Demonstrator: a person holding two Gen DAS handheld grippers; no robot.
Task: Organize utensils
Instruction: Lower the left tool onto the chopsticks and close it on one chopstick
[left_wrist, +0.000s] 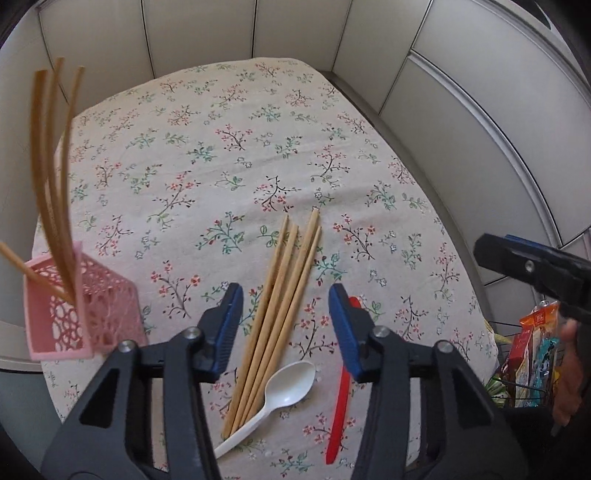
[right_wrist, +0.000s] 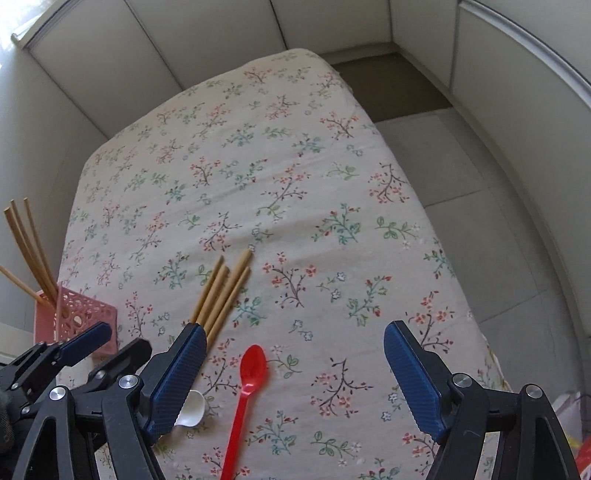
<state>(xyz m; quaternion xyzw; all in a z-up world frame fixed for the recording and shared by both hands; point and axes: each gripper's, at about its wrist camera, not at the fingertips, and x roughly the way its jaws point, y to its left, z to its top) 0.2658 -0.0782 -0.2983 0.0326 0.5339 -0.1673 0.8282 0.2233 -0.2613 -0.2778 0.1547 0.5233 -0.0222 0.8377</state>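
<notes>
Chopsticks (left_wrist: 275, 314), four pale wooden sticks, lie bundled between the left tool's (left_wrist: 286, 328) parted, untouching pads.

**Utensil count on the floral desk**

Four loose wooden chopsticks (left_wrist: 275, 317) lie together on the desk (left_wrist: 229, 155). Four more chopsticks (left_wrist: 51, 192) stand in one pink lattice holder (left_wrist: 85, 310), making eight in all. There are two plastic spoons: one white spoon (left_wrist: 280, 391) and one red spoon (right_wrist: 245, 391). Two tools are in view, the left tool (left_wrist: 286, 325) and the right tool (right_wrist: 295, 380).
</notes>
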